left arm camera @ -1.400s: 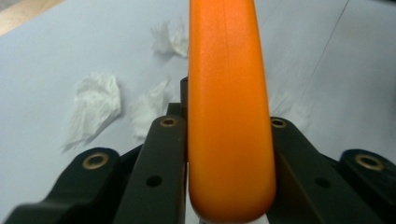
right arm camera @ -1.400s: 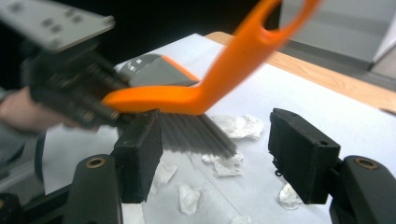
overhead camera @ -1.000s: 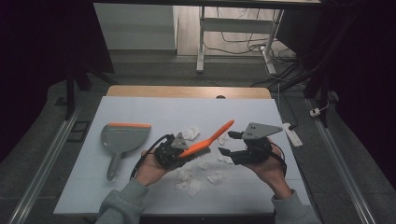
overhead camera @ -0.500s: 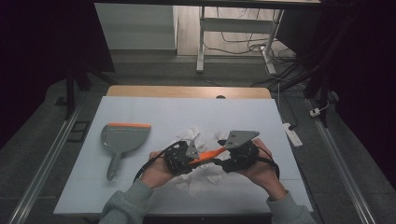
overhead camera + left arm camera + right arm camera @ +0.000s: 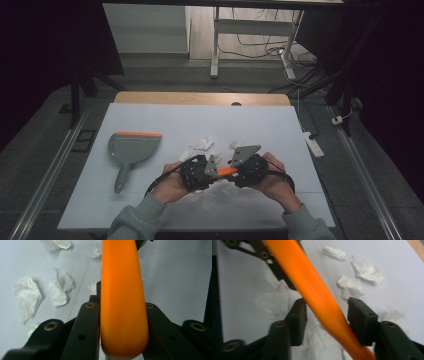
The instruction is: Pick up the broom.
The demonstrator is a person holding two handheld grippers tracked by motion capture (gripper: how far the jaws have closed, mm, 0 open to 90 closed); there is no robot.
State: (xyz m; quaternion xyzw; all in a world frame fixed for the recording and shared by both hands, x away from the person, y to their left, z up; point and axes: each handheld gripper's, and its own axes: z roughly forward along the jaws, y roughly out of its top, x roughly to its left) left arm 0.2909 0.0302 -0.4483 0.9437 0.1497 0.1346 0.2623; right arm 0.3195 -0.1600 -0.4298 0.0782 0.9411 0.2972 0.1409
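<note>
**Orange handle bridging two grippers above the paper scraps**

Held low over the near middle of the pale grey table top [image 5: 165, 125], a smooth orange plastic brush handle [image 5: 227, 171], tapered and rounded at the end. Clamped on its thick end by the left gripper [image 5: 122, 315], jaws pressed against both sides, long axis running straight away from that camera. From the right gripper [image 5: 324, 315] a different picture: jaws apart, handle passing slantwise through the gap from upper left to lower right, close to the left-hand jaw or perhaps touching it, clear space on the other side. In the high view, both grippers nose to nose, handle lying across between them roughly left to right, a short orange stretch visible. Equal nearness for both hands; only the left bearing the load. Likely next: closing the right jaws square on the handle, which calls for lining them up with the slanted shaft first.

Around and below: crumpled white tissue scraps [image 5: 204, 143] scattered on the table, some directly beneath the grippers. Well off to the left, a grey dustpan with an orange lip [image 5: 131, 150], lying flat, handle toward the person. Nothing standing between jaws and handle
</note>
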